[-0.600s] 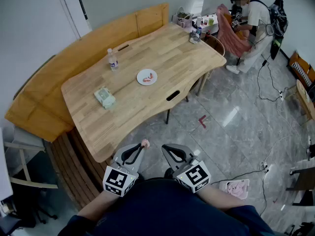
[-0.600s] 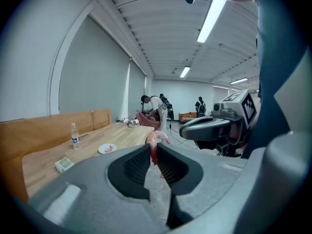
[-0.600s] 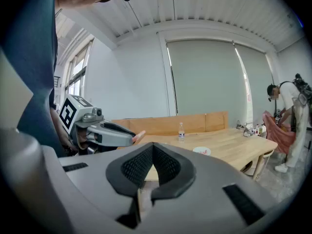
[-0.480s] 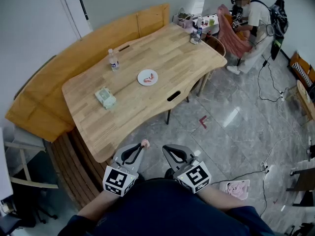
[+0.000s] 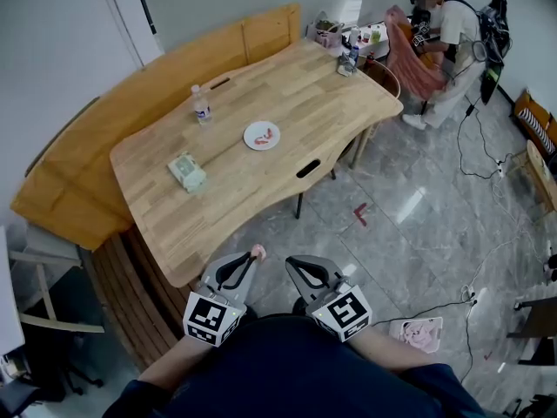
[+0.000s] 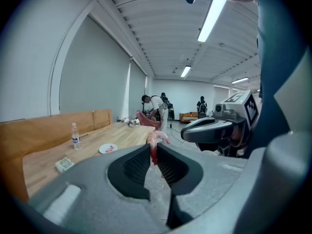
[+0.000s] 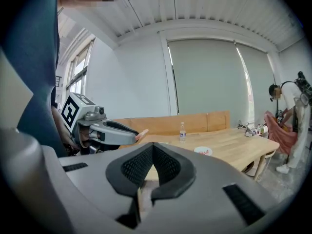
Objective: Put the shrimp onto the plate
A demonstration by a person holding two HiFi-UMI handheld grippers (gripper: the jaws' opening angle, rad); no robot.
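A pink shrimp (image 5: 257, 252) sticks out from the tips of my left gripper (image 5: 247, 260), which is shut on it; in the left gripper view the shrimp (image 6: 156, 139) stands pinched between the jaws. My right gripper (image 5: 298, 264) is shut with nothing in it, held beside the left one close to my body. Both hang over the floor just off the near edge of the wooden table (image 5: 331, 103). The white plate (image 5: 261, 135) sits mid-table, far ahead, with something red and pink on it. In the right gripper view the plate (image 7: 203, 150) shows small.
A water bottle (image 5: 201, 107) and a greenish packet (image 5: 188, 172) stand on the table's left part. Clutter (image 5: 341, 40) sits at its far corner. A wooden bench (image 5: 96, 138) curves round the left. A person (image 5: 444, 42) stands far right. Cables (image 5: 474, 159) lie on the tiled floor.
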